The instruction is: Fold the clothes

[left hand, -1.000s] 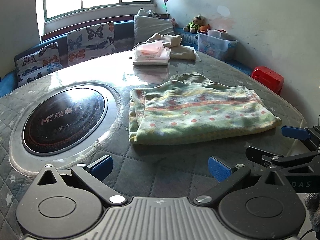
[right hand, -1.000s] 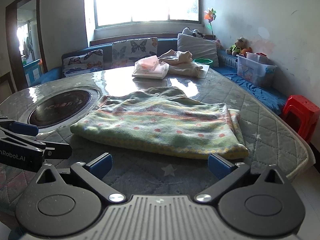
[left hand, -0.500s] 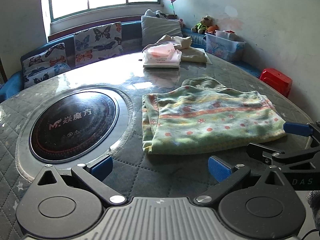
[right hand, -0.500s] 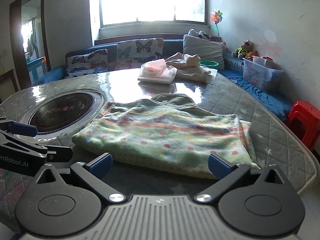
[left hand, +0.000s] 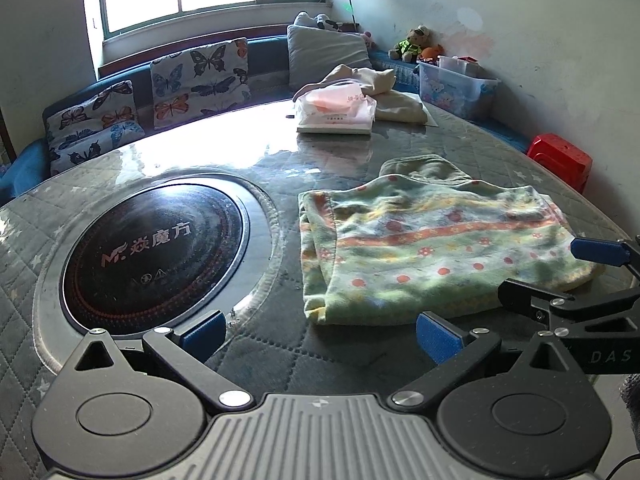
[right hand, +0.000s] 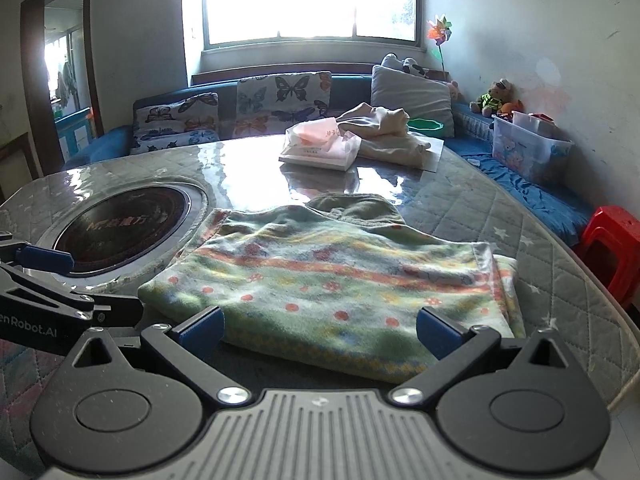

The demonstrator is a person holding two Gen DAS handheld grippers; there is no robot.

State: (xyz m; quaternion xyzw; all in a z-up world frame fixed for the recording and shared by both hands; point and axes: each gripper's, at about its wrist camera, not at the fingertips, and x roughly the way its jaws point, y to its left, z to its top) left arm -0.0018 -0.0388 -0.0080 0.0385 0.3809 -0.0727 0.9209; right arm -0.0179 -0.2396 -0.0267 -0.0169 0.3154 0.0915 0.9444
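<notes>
A green fleece garment with orange stripes and red dots lies folded flat on the round table; it fills the middle of the right wrist view as the garment. A green hood or collar sticks out at its far edge. My left gripper hovers open just short of the garment's near left corner, holding nothing. My right gripper is open at the garment's near edge, empty too. Each gripper shows at the side of the other's view: the right gripper, the left gripper.
A black induction hob is set into the table at left. A tissue pack and a beige heap of cloth lie at the far side. A red stool stands right; a cushioned bench runs under the window.
Both grippers have drawn back and shifted left from the garment, which now sits further right in the left wrist view. The garment itself has not moved and both stay open.
</notes>
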